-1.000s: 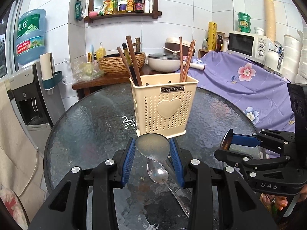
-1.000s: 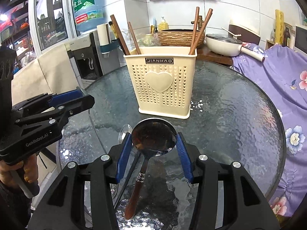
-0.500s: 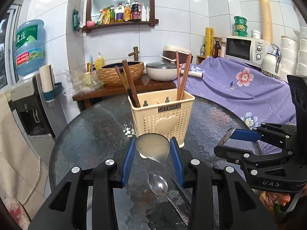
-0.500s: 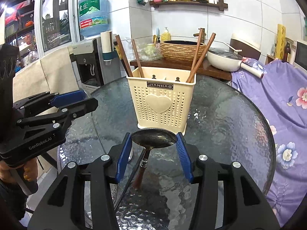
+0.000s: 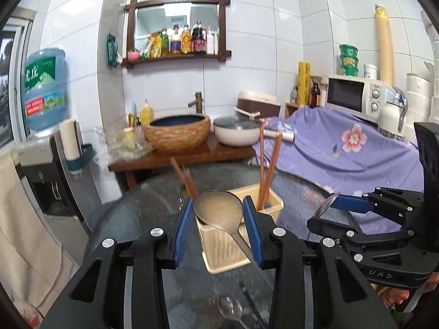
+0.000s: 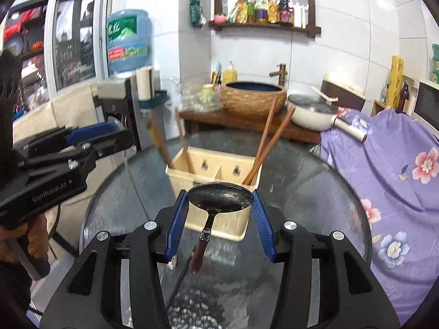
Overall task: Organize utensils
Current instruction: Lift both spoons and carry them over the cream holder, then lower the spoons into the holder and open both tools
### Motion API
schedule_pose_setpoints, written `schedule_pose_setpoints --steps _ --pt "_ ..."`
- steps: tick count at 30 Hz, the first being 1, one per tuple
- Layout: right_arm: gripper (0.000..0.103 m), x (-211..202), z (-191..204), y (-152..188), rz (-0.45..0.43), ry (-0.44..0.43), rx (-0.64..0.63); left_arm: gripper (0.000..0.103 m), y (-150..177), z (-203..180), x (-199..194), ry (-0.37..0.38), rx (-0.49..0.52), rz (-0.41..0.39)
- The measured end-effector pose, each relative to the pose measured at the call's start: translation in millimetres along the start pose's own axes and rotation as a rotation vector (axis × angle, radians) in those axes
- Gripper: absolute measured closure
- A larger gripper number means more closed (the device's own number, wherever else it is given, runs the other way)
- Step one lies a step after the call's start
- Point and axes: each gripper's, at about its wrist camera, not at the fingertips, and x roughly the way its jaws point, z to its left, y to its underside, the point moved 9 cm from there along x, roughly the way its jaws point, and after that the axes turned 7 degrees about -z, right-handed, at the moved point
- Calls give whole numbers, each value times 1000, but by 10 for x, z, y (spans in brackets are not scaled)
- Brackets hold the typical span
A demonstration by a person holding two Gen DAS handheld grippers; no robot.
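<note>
My left gripper [image 5: 218, 213] is shut on a steel ladle [image 5: 219, 215], held by its bowl above the near side of the cream utensil holder [image 5: 270, 204]. My right gripper [image 6: 219, 203] is shut on a dark spoon with a wooden handle [image 6: 219, 198], also held by its bowl, just above the holder [image 6: 214, 166]. The holder stands on the round glass table [image 6: 307, 181] and has brown chopsticks [image 6: 267, 139] in its compartments. A small steel spoon [image 5: 229, 305] and a dark chopstick [image 5: 251, 298] lie on the glass below my left gripper.
The right gripper shows at the right in the left wrist view [image 5: 365, 219]; the left gripper shows at the left in the right wrist view [image 6: 63, 153]. Behind the table stand a wooden bench with a woven basin [image 5: 178, 131] and a pot [image 5: 236, 134], and a purple cloth [image 5: 343, 148].
Both grippers have risen well above the table with their spoons, so I now look down into the holder. The small spoon stays on the glass.
</note>
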Motion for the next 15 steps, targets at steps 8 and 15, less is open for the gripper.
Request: schedule_pose_setpoints --steps 8,15 --pt "55 52 -214 -693 -93 67 25 67 -562 92 148 -122 30 -96" --pt "55 131 -321 -1070 -158 129 8 67 -760 263 373 -238 11 -113"
